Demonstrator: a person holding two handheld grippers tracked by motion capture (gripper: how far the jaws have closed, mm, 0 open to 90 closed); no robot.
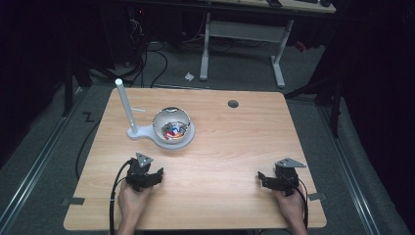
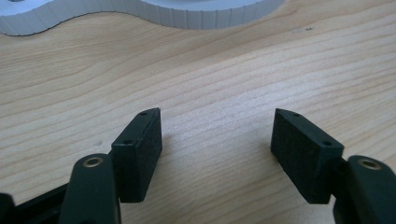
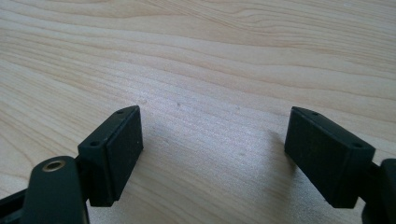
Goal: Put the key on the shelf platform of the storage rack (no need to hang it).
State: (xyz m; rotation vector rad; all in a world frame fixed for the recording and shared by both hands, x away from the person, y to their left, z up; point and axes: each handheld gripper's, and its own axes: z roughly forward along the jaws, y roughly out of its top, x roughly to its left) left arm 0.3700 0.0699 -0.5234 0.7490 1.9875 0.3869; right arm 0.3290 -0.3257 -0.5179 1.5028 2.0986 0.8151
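A white stand (image 1: pixel 147 131) sits on the wooden table (image 1: pixel 220 147) at back left, with an upright white post (image 1: pixel 124 102) and a round bowl (image 1: pixel 171 123) holding small colourful pieces. My left gripper (image 1: pixel 152 176) rests near the front left, open, nothing between its jaws; in the left gripper view (image 2: pixel 217 135) the stand's white base edge (image 2: pixel 140 14) lies just ahead. My right gripper (image 1: pixel 263 178) rests at the front right, open and empty, over bare wood in the right gripper view (image 3: pixel 215 135).
A round cable hole (image 1: pixel 233 104) sits in the table near the back edge. Beyond the table stand a white desk frame (image 1: pixel 242 44) and floor cables (image 1: pixel 147 63). A person's hands (image 1: pixel 131 201) hold both grippers from the front edge.
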